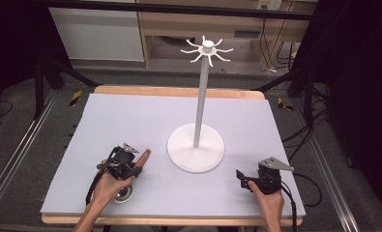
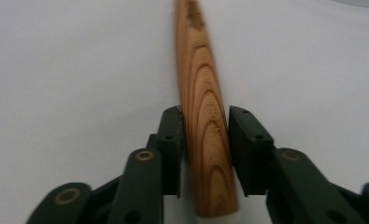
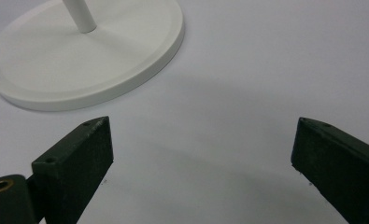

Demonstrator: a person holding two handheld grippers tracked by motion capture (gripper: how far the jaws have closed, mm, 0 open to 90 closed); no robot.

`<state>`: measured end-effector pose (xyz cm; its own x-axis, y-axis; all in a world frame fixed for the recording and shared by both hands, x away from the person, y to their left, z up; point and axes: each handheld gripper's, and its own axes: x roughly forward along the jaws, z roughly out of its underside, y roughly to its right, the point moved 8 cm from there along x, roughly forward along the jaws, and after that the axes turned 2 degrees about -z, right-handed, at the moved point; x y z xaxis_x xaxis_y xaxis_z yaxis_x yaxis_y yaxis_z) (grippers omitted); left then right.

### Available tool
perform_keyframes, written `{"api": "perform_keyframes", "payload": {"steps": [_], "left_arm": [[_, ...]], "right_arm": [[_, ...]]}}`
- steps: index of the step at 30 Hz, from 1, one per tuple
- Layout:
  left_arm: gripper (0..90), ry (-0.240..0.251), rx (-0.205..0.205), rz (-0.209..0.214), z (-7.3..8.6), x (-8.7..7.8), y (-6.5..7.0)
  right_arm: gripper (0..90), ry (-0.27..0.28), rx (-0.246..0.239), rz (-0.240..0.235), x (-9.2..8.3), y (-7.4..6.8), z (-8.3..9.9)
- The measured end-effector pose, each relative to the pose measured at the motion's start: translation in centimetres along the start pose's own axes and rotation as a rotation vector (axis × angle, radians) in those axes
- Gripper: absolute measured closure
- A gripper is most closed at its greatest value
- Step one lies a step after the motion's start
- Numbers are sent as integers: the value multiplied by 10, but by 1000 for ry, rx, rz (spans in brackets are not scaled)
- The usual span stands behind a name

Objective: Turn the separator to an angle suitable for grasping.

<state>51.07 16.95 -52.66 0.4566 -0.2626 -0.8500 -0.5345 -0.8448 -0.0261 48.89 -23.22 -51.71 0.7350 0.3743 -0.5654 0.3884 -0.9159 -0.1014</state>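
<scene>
Tongs, 2: left tongs (image 2: 205,135) clamped on 1 wooden handle (image 2: 205,116); right tongs (image 3: 201,158) wide; 1 white stand (image 1: 196,145).

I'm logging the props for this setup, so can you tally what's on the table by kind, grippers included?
Wooden handle with a metal end, clamped in the left gripper: 1
White stand with hooked arms on top: 1
Hand-held grippers, the left one and the right gripper, whose jaws stand open: 2
Total: 4
</scene>
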Motion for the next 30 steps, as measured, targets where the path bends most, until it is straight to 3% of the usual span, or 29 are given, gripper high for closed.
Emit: {"api": "perform_keyframes", "payload": {"steps": [8, 15, 21, 30], "left_arm": [[683, -8, 42, 13, 7, -5, 0], [552, 5, 127, -47, 0, -11, -2], [539, 3, 144, -31, -8, -11, -1], [602, -67, 152, -4, -8, 2, -1]], "right_arm": [[61, -1, 2, 5, 0, 2, 0], [61, -6, 2, 4, 0, 2, 1], [61, -12, 1, -1, 1, 1, 1], [61, -20, 4, -7, 2, 2, 2]]}}
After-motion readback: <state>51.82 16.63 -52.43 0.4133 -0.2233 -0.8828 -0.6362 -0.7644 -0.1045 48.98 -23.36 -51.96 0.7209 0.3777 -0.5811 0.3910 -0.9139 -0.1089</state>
